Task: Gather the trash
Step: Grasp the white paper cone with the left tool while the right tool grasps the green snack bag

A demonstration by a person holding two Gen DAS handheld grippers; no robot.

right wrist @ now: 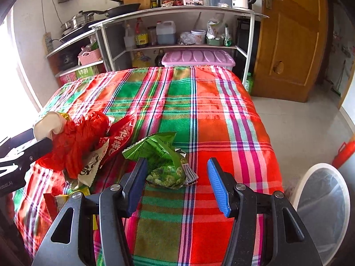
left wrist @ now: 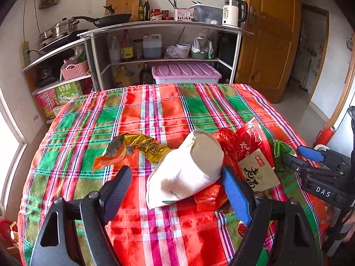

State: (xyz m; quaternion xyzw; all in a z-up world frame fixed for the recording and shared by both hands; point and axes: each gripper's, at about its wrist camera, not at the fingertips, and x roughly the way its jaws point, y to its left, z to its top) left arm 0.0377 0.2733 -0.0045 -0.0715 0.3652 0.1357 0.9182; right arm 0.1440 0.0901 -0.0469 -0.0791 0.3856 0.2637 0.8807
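A white bag (left wrist: pixel 184 170) lies on the plaid tablecloth (left wrist: pixel 155 110) between the fingers of my left gripper (left wrist: pixel 175 170), which stands open. Its dark finger is clear of the bag and its blue finger is at the bag's right edge. Behind the bag are a gold and orange wrapper (left wrist: pixel 133 148), a crumpled red plastic bag (left wrist: pixel 224 141) and a red noodle packet (left wrist: pixel 255 153). My right gripper (right wrist: pixel 177 163) is open just short of a green snack bag (right wrist: pixel 164 155), whose near end reaches between the fingertips. It also shows at the right of the left wrist view (left wrist: pixel 297 155).
A white bin with a clear liner (right wrist: pixel 319 165) stands on the floor to the right of the table, beside a red container (right wrist: pixel 344 153). A shelf unit with cookware and bottles (left wrist: pixel 166 25) and a pink-lidded box (left wrist: pixel 186 72) stand behind the table. A wooden door (left wrist: pixel 266 44) is at the right.
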